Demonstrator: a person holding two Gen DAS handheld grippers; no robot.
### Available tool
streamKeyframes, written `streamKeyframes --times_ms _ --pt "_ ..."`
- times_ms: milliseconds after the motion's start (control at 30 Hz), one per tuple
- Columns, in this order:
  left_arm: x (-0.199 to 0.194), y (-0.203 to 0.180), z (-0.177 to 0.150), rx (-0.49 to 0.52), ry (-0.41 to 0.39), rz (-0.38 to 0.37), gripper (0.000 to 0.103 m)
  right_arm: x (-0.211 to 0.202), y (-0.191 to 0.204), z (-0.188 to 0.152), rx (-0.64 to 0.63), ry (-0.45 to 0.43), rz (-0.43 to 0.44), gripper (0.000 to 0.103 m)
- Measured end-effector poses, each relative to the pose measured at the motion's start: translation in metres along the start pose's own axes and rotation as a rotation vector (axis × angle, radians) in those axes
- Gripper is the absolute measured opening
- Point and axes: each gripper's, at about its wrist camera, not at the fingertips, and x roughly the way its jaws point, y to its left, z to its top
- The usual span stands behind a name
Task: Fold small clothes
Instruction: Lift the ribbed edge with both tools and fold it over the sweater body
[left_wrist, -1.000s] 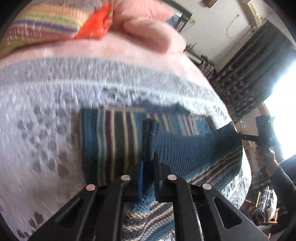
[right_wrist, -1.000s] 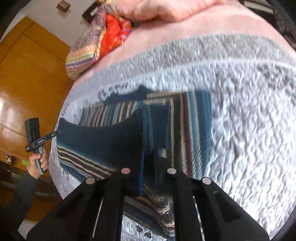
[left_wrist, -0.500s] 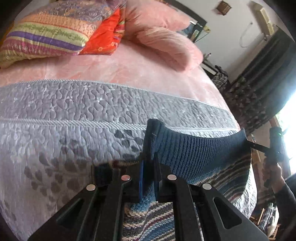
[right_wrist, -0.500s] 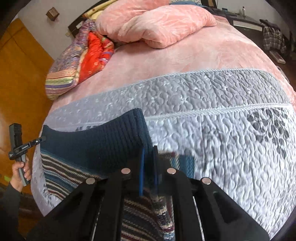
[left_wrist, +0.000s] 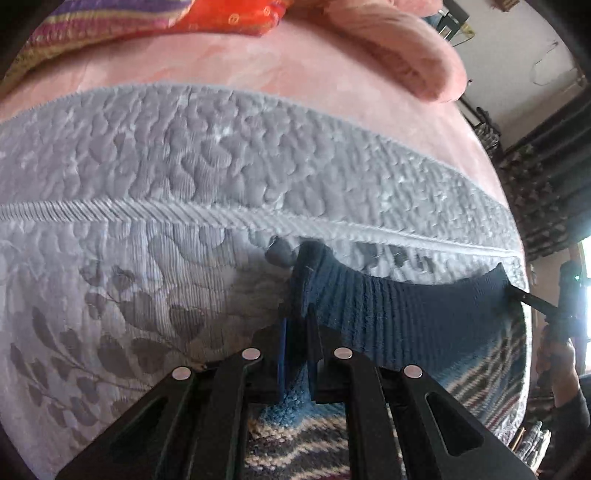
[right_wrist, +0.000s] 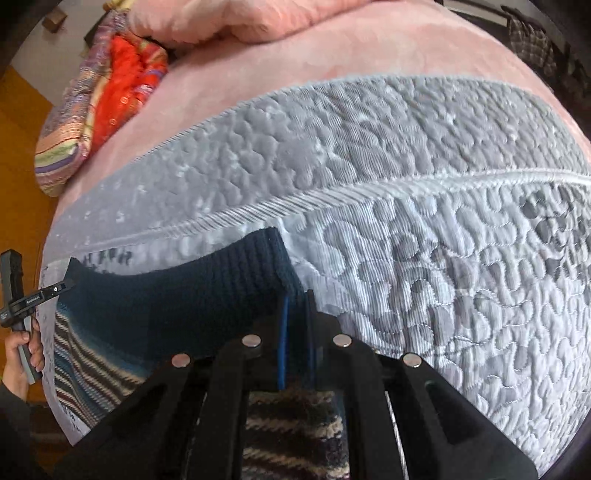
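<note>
While we hold the striped knit sweater (left_wrist: 406, 317) up over the grey quilt (left_wrist: 147, 184), both the left gripper (left_wrist: 295, 332) and right gripper (right_wrist: 295, 317) are clamped on opposite corners of its dark ribbed hem, which sags between them. Main risk: uneven pull stretches the knit or slips a corner out, so the fold likely lands skewed. The body hanging below could bunch underneath.

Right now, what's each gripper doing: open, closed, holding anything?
Left gripper: closed on one corner of the sweater's dark blue ribbed hem.
Right gripper: closed on the hem's other corner.
</note>
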Motion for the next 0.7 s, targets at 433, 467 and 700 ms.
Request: streamKeyframes --times_ms 433,467,700 --pt "-0.051 -0.022 -0.044 0.019 -0.116 -0.072 0.040 -0.030 -0.008 -0.027 0.076 -0.073 0.187 0.023" --pt "-0.047 -0.020 -0.049 0.012 -0.092 -0.091 0.040 -0.028 -0.009 -0.036 0.083 -0.050 0.214 0.023" --pt "-0.021 0.023 -0.064 -0.133 -0.024 -0.072 0.008 -0.001 -0.031 -0.053 0.155 0.020 0.201 0.000"
